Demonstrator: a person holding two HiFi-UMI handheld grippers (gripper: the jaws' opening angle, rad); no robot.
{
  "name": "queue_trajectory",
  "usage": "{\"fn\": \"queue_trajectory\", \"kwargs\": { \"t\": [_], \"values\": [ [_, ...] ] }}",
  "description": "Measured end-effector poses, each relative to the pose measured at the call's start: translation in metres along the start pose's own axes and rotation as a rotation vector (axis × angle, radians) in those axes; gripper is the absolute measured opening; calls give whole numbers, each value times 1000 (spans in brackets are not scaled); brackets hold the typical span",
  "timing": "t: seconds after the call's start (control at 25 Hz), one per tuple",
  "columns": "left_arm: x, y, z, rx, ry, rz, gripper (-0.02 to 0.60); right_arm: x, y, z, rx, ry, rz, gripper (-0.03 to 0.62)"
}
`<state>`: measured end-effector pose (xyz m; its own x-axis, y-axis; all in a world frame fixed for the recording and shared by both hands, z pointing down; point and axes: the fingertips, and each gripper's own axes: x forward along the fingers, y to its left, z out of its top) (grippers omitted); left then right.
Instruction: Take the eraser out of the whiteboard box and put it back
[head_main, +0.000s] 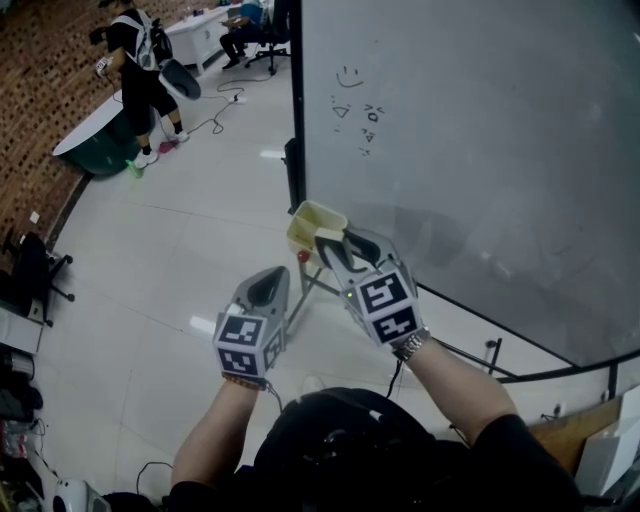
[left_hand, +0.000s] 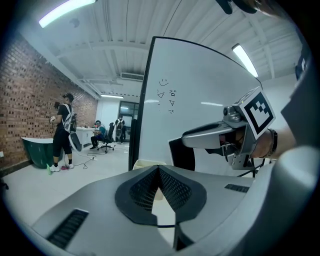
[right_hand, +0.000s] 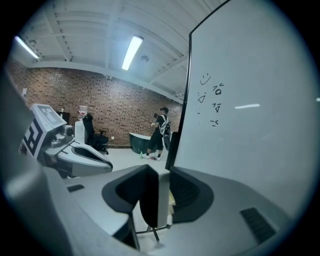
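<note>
Head view: a person standing over a pale tiled floor works two grey hand-held grippers at the lower corner of a large white whiteboard on a black-framed stand. The right gripper reaches ahead of the left gripper, and its tips are just short of the pale yellow open-topped plastic box fixed at the board's corner.

In the right gripper view, the right gripper pinches the flat black eraser with a light grey face. The eraser stands upright, edge-on, between the two dark ribbed pads. A sliver of the yellow box shows just beyond the tips, low and behind the eraser. No view settles whether the eraser's lower edge touches the box.

The left gripper view shows the left gripper with its tips pressed together and nothing between them. Up and to its right, the right gripper carries the eraser as a dark slab hanging under its jaw. The box's rim lies straight ahead of the left gripper's tips.

Small dark scribbles mark the board well beyond both tools. Far off to the left, a person in black clothes stands beside a dark green tub against a red brick wall.
</note>
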<state>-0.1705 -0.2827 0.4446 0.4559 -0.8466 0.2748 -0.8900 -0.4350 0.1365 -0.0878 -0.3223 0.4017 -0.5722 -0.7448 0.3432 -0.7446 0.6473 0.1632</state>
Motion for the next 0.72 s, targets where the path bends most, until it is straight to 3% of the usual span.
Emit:
{"fn": "queue_trajectory", "kwargs": {
  "t": [0.72],
  "values": [
    [-47, -91, -19, 26, -2, 66, 0, -98, 18, -27, 5, -50, 75, 172]
  ]
}}
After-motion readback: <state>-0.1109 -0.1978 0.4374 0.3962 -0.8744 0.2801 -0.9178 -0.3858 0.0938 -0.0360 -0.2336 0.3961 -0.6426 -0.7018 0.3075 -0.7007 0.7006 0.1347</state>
